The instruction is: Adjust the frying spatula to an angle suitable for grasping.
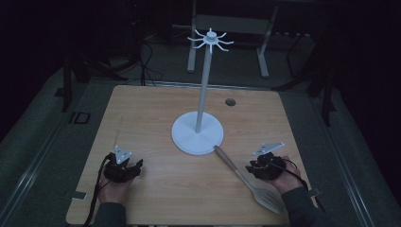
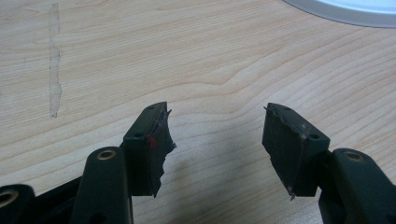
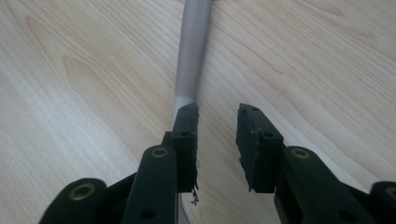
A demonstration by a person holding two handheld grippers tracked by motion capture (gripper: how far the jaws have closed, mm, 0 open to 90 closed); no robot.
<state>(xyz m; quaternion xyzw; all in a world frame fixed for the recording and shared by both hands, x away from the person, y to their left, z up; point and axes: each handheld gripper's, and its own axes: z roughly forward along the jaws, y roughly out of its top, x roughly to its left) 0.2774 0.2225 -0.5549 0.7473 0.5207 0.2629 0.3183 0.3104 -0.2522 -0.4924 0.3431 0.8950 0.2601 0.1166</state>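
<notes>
- The spatula (image 1: 246,178) lies flat on the counter (image 1: 156,118) toward its near right corner. Its handle tip touches, or nearly touches, the base of the white stand (image 1: 197,135), and its slotted blade points to the near edge.
- The right tool (image 1: 257,169) sits just beside the handle, low over the wood. In the right gripper view its jaws stand narrowly apart and hold nothing; the grey handle (image 3: 192,60) runs ahead past the left jaw rather than between the two.
- To take it well, I would shift that tool sideways until the handle lies in the gap, open a little more if needed, then lower and close across the handle near the middle, where the weight should balance.
- The spatula lies flat on the wood, so the jaw tips must go right down to the surface; a shallow bite could let it swing blade-down.
- The left tool (image 1: 126,170) rests near the near left corner, jaws wide and empty over bare wood, with the stand's rim (image 2: 345,11) ahead.
- The stand rises mid-counter with hooks (image 1: 210,40) at its top, likely where the spatula should hang.
- Its base crowds the handle tip, so a lift should draw the spatula back from it first. A small dark hole (image 1: 230,101) lies by the far edge, out of the way.
</notes>
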